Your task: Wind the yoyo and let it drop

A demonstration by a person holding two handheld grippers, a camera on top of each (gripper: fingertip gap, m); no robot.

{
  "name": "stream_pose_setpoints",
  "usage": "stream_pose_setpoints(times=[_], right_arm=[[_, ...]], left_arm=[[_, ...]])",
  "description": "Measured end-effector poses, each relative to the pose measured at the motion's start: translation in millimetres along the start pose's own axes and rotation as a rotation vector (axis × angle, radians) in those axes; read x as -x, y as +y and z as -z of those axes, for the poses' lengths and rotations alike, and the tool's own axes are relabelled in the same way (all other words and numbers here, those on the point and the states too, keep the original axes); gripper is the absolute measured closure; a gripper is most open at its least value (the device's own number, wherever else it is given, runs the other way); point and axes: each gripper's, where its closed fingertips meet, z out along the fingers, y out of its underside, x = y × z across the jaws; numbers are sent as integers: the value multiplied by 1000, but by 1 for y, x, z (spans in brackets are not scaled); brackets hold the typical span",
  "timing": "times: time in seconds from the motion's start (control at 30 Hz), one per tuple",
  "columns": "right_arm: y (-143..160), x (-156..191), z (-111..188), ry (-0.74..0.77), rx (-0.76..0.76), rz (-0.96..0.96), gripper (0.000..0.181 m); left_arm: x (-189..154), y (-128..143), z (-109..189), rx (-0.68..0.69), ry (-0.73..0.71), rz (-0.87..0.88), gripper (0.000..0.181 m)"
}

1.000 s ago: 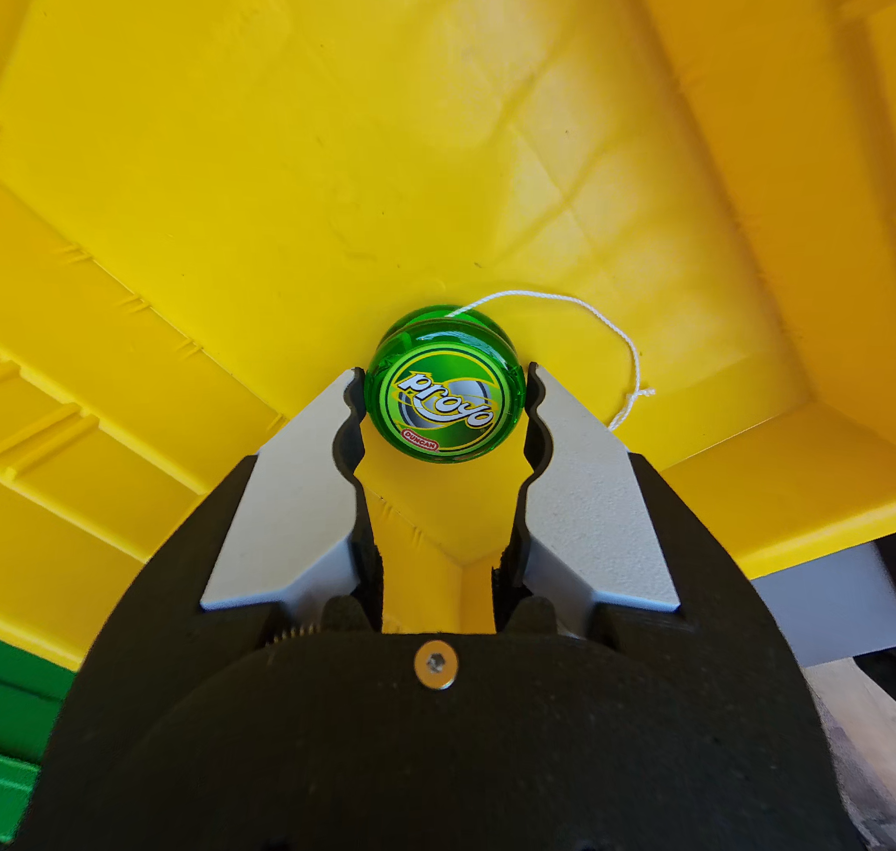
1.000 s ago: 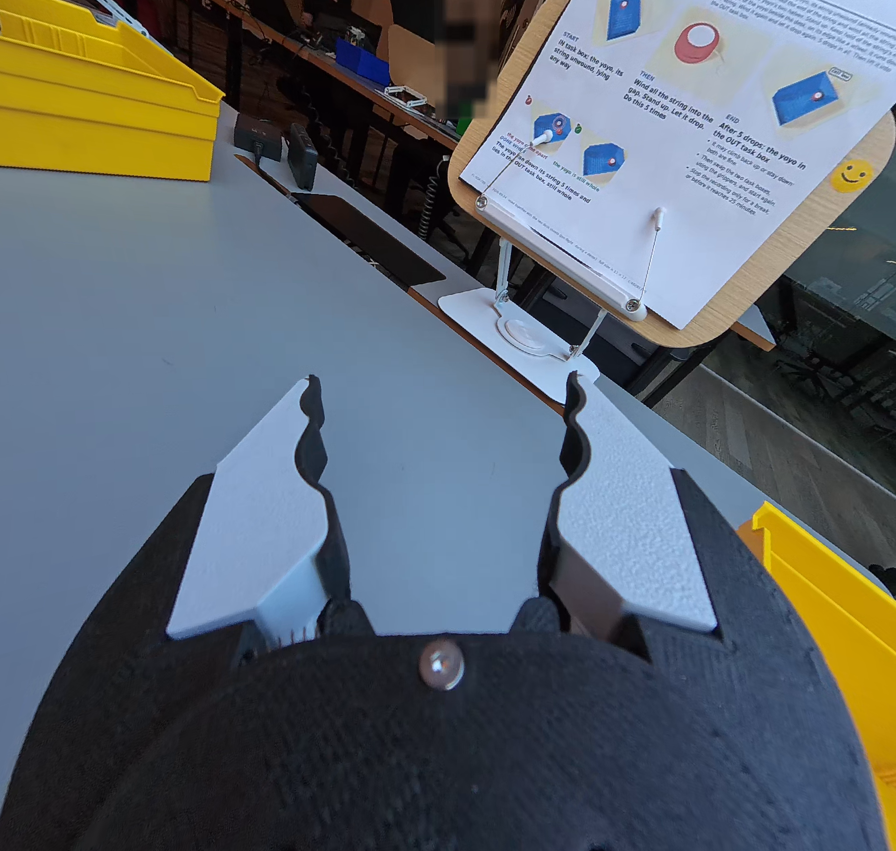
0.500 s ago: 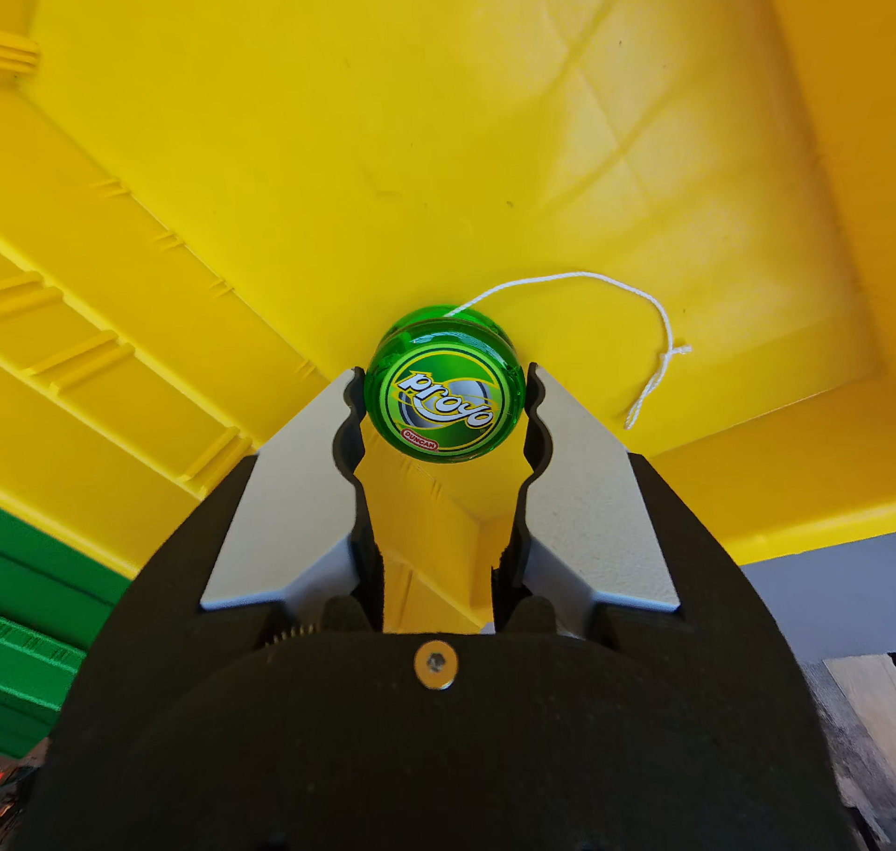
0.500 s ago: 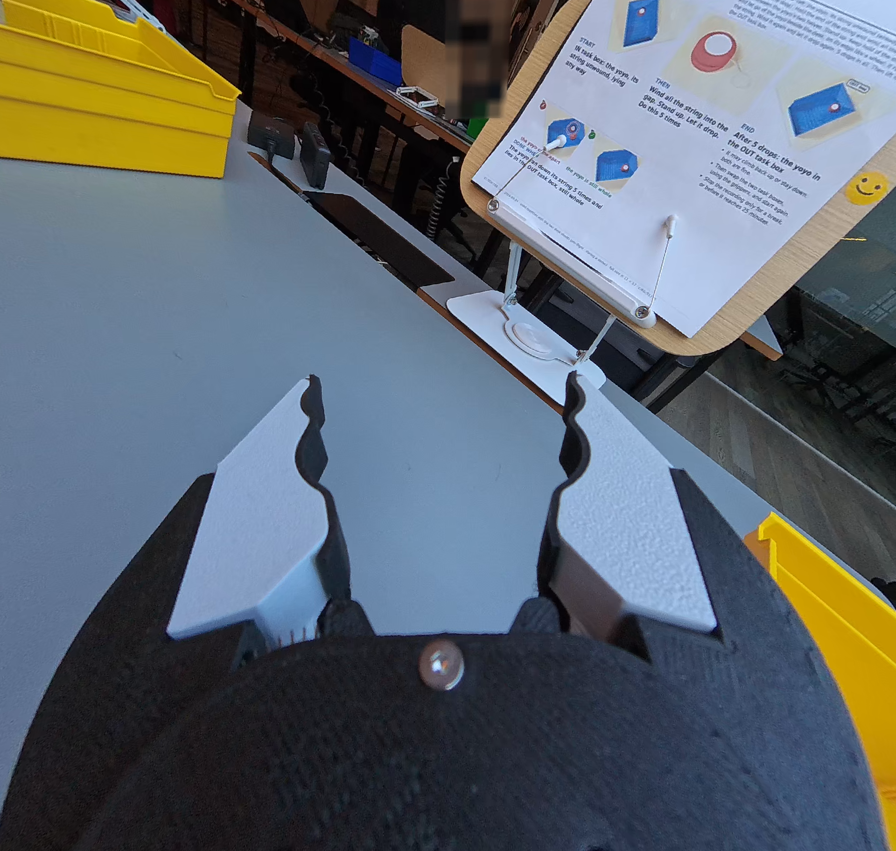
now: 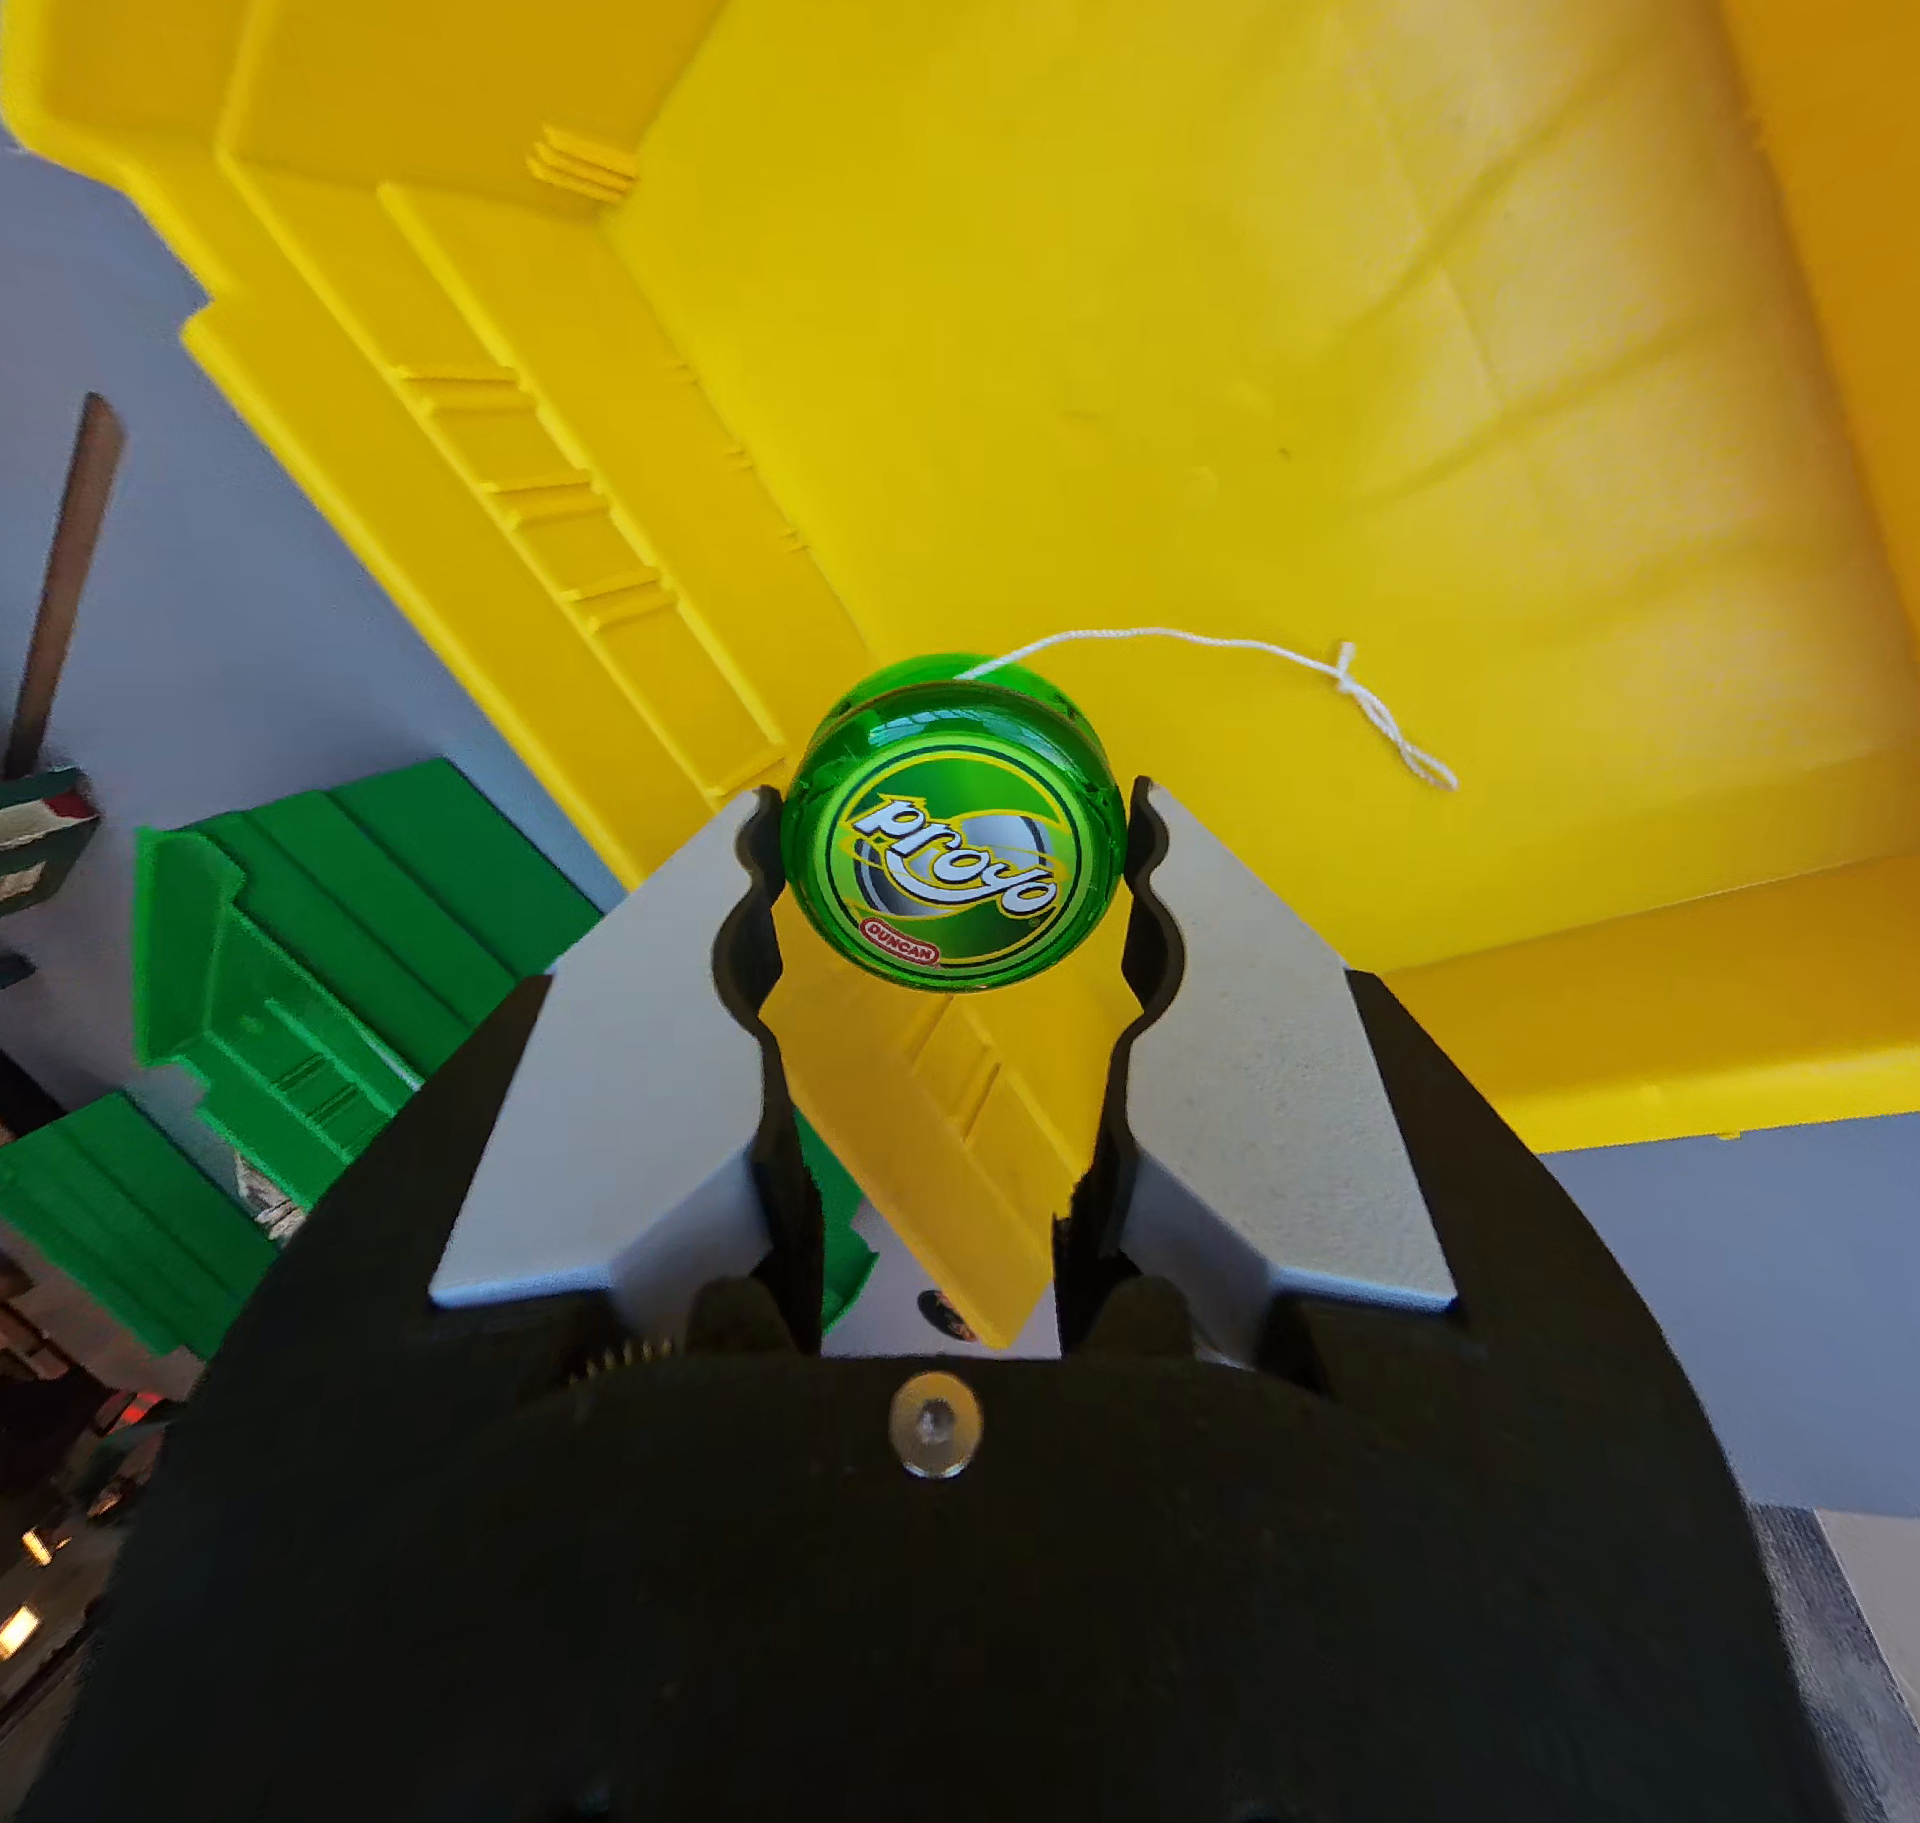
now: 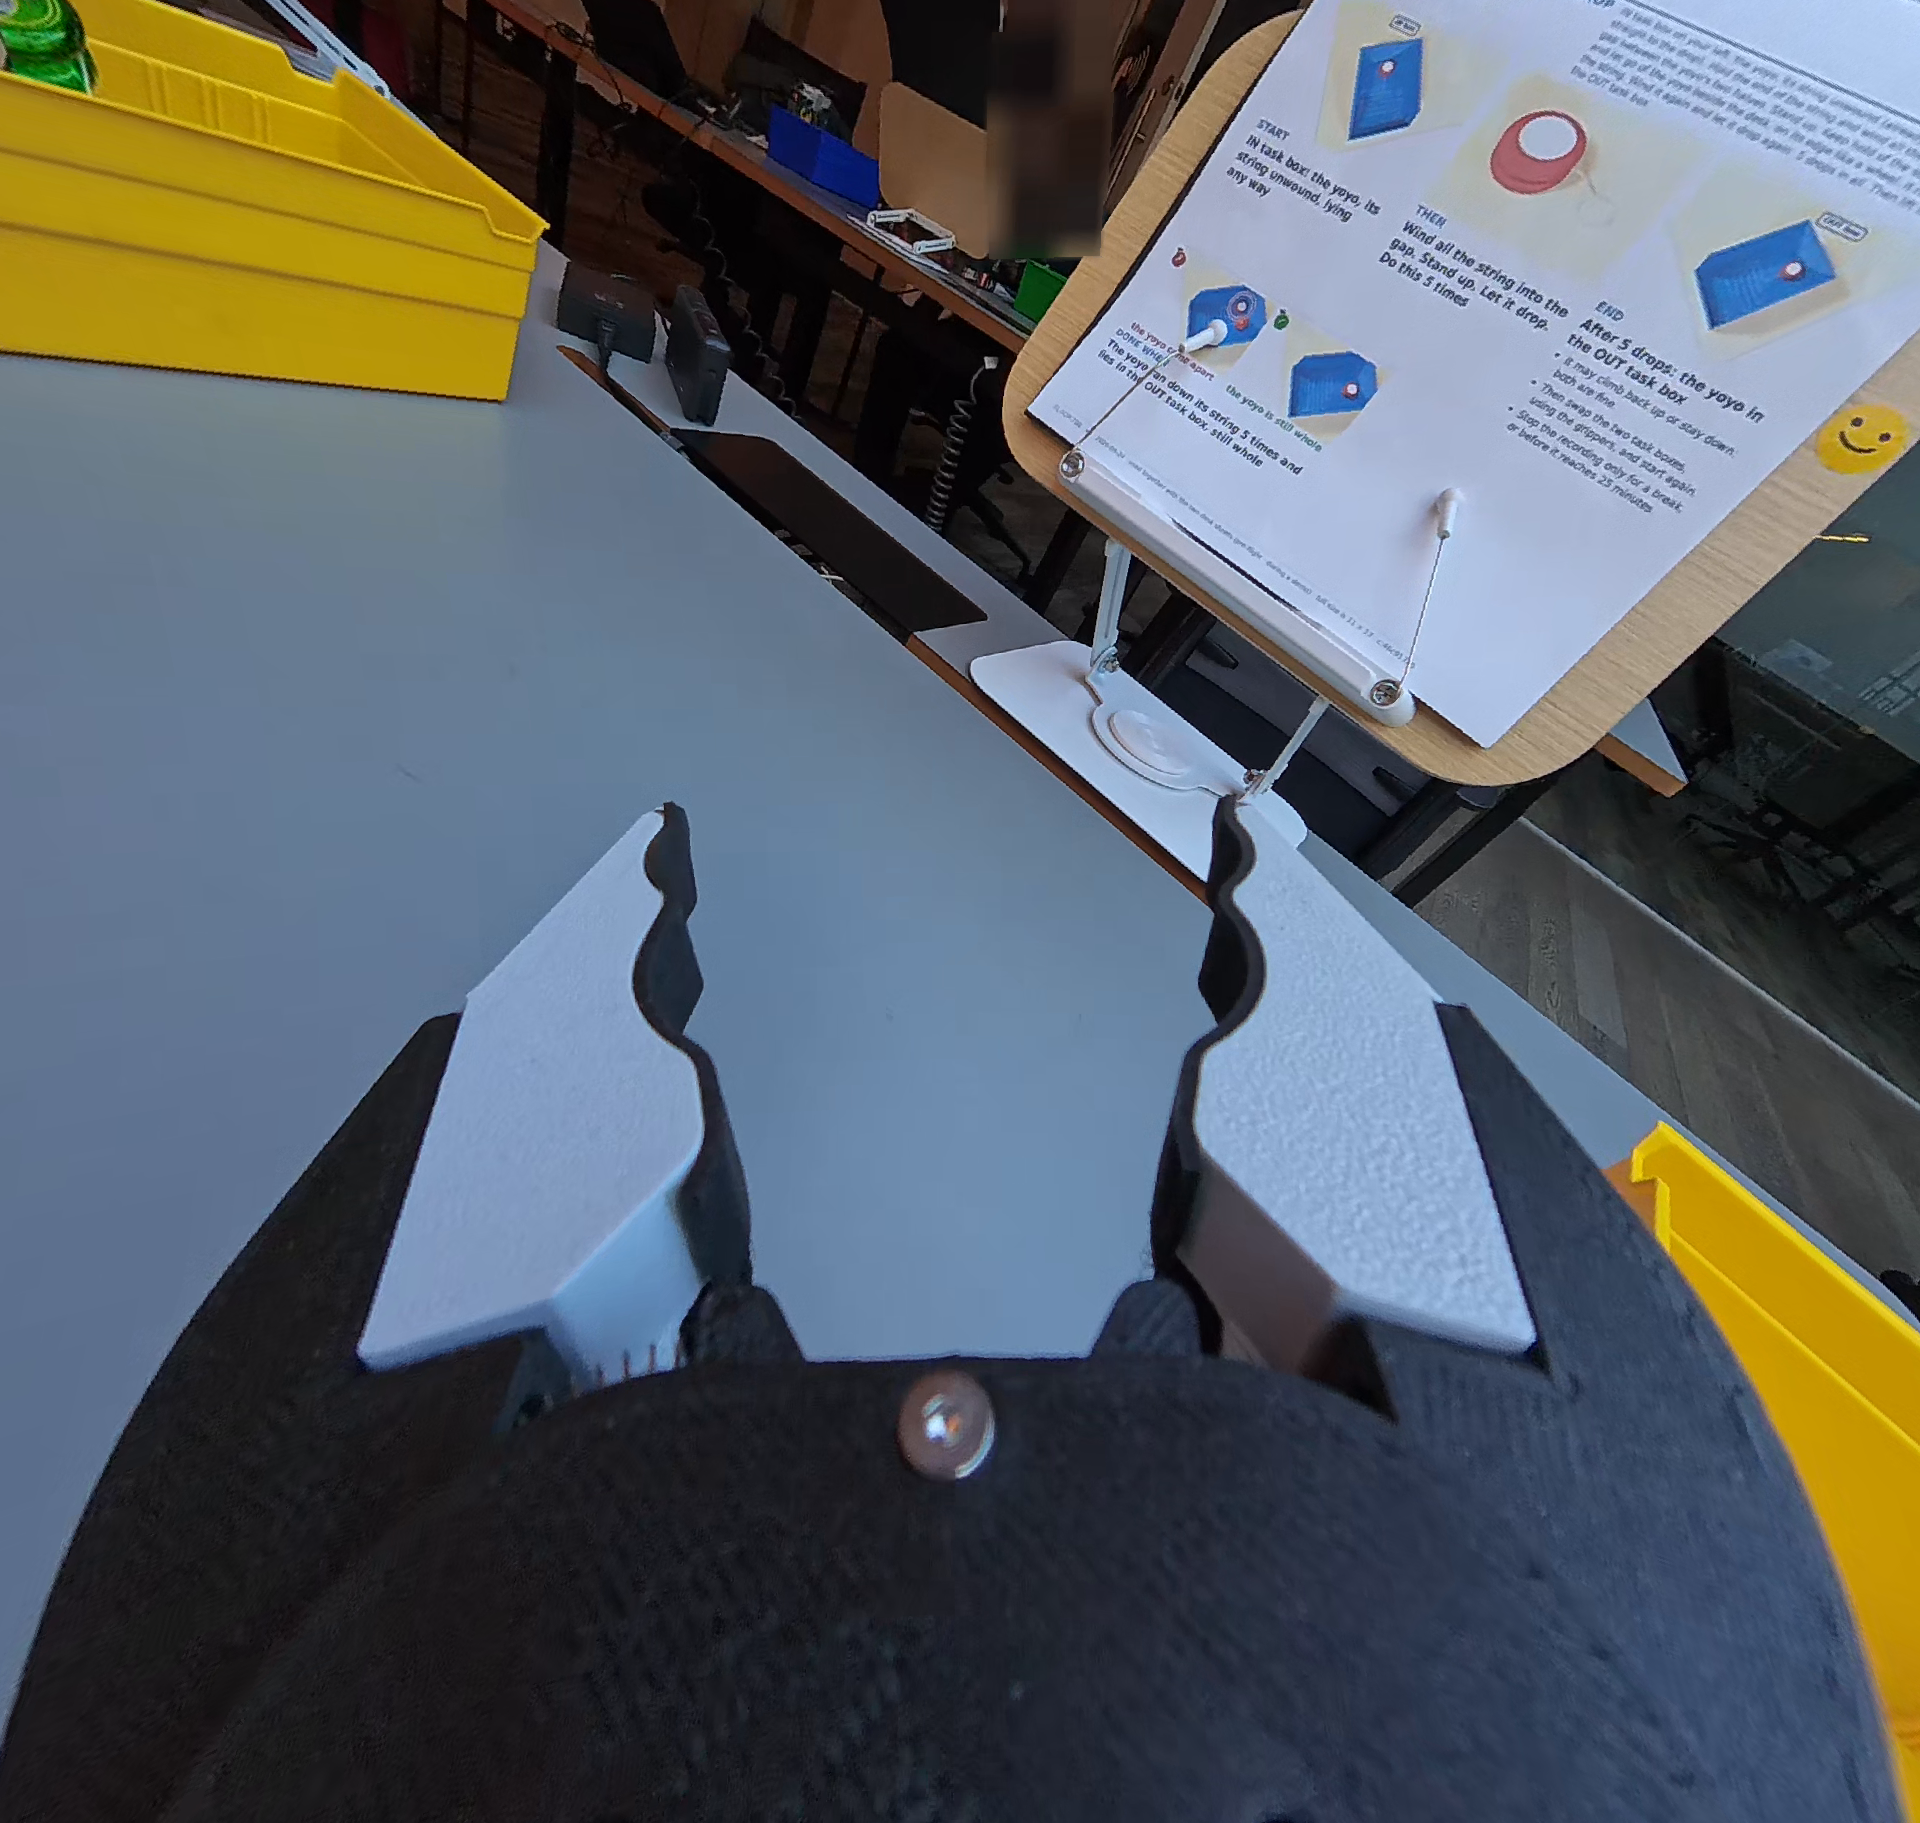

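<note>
The left claw [image 5: 954, 823] pinches the green yoyo [image 5: 953, 828] by its rim between both tips, held above the yellow bin [image 5: 1143, 319]. A short white string [image 5: 1226, 646] curls out from the yoyo's gap, its looped end free. The right claw [image 6: 945, 817] is spread wide, holding nothing, over the grey counter [image 6: 416, 682]. Beyond it stands an instruction sheet [image 6: 1507, 298] on a wooden stand.

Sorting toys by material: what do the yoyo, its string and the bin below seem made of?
Green yoyo: apparently glossy translucent plastic, with highlights and a see-through rim. White string: looks like twisted cotton, knotted into a loop. Yellow bin: seemingly moulded plastic, smooth with ribbed walls.
</note>
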Motion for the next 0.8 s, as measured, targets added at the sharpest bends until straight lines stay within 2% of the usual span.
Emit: stream_pose_setpoints(times=[0.43, 0.8], right_arm=[[-2, 3, 1, -4, -2, 12, 83], [-3, 3, 1, -2, -4, 11, 83]], left_arm=[[29, -10, 53, -98, -256, -19, 116], [29, -52, 131, -297, -427, -79, 116]])
